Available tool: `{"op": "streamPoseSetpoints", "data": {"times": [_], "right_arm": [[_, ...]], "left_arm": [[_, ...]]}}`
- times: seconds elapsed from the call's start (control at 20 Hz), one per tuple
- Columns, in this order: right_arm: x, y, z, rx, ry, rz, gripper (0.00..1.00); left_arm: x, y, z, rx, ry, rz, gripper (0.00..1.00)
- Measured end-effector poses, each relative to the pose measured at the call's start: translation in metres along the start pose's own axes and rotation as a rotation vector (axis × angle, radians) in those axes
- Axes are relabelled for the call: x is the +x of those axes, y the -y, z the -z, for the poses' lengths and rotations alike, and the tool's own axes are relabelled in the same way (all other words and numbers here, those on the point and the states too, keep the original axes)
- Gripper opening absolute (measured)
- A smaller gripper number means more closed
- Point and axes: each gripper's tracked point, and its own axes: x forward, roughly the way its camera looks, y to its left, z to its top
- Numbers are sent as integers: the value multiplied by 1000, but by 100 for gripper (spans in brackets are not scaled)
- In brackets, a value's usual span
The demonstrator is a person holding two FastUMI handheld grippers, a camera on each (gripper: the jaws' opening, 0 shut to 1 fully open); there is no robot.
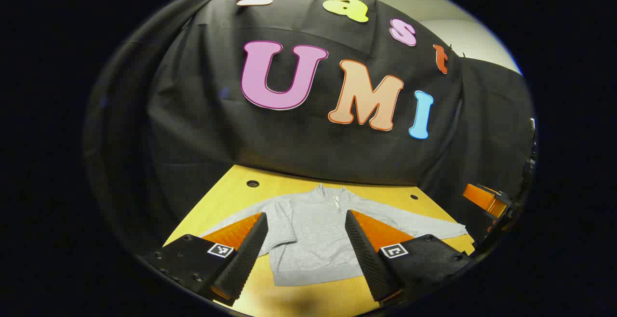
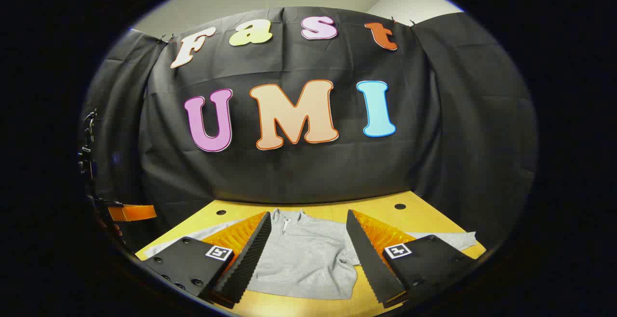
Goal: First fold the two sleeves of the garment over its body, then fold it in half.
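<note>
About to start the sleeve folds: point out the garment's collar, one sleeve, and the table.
collar (image 1: 332, 195), left gripper view, on the zip neck.
sleeve (image 1: 424, 225), left gripper view, on the spread-out sleeve's middle.
table (image 2: 381, 208), right gripper view, on bare wood behind the garment.

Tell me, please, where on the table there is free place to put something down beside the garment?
The table is bare along the back edge, between the garment collar and the black cloth wall, near the two round holes. A strip is also bare in front of the hem. The middle is crowded: body and both spread sleeves cover it from side to side.
</note>
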Motion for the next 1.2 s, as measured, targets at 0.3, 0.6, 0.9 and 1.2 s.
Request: {"op": "streamPoseSetpoints", "data": {"times": [0.3,0.6,0.9,1.2], "right_arm": [[12,13,11,2,-38,-28,94],[17,19,24,-19,-84,-60,97],[13,34,40,18,-141,-72,97],[10,113,46,-5,-172,61,97]], "left_arm": [[8,18,-1,-1,4,-18,94],[15,31,7,1,-17,-1,94],[25,36,16,-21,-49,13,94],[34,41,23,-5,-69,19,95]]}}
